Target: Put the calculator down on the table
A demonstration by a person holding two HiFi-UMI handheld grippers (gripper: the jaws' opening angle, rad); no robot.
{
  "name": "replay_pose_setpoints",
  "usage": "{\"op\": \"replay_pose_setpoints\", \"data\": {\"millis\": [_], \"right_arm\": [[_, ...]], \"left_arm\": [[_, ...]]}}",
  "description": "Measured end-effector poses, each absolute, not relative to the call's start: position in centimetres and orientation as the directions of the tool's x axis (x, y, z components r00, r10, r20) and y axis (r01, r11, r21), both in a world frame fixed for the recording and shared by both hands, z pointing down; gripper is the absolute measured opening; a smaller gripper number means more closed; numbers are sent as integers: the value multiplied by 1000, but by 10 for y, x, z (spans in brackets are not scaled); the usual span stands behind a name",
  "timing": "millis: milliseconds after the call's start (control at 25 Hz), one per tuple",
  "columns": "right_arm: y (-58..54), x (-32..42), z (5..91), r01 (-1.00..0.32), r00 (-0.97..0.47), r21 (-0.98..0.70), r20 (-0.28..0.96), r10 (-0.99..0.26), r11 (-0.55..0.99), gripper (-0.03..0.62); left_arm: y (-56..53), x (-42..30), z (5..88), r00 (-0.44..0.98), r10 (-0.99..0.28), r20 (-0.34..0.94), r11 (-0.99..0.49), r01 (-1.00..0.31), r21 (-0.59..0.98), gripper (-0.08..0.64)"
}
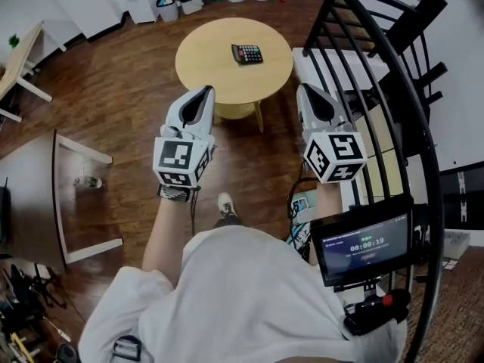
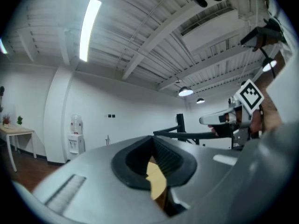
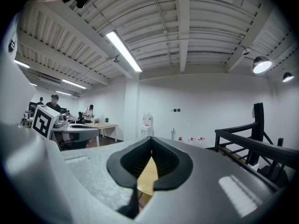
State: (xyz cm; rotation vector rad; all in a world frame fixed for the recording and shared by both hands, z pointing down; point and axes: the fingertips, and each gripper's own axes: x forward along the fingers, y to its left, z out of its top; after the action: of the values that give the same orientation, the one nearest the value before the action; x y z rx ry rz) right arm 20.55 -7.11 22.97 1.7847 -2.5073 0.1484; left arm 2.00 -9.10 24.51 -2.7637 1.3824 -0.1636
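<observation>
Both grippers are held level on the near side of the round table (image 1: 198,70), the left gripper (image 1: 203,93) at its near-left edge and the right gripper (image 1: 305,91) just off its near-right edge. Each has its jaws pressed together with nothing between them (only a sliver of tabletop shows past the pads). The calculator (image 1: 247,54) lies flat on the table, right of its middle, well apart from both.

Head view looks steeply down at round table (image 1: 208,63); gripper views face level, seemingly sharing it.

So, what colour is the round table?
The table is pale wood, clearest in head view.
</observation>
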Motion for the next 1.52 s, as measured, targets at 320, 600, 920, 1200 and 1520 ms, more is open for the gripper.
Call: {"op": "replay_pose_setpoints", "data": {"millis": [320, 600, 920, 1200, 1520], "right_arm": [[1, 224, 233, -923, -379, -133, 136, -916, 362, 5], [70, 241, 229, -913, -403, -142, 158, -901, 383, 5], [129, 252, 217, -924, -374, -139, 142, -917, 355, 5], [153, 241, 215, -933, -354, -117, 140, -925, 339, 5], [167, 215, 204, -934, -350, -103, 83, -933, 341, 5]], "left_arm": [[-11, 62, 235, 601, -797, 63, -604, -790, -105, 5], [58, 85, 222, 593, -803, 52, -594, -794, -129, 5], [120, 84, 210, 594, -803, 47, -594, -791, -146, 5], [141, 75, 214, 607, -793, 55, -608, -782, -142, 5], [147, 49, 213, 614, -788, 45, -613, -776, -148, 5]]}}
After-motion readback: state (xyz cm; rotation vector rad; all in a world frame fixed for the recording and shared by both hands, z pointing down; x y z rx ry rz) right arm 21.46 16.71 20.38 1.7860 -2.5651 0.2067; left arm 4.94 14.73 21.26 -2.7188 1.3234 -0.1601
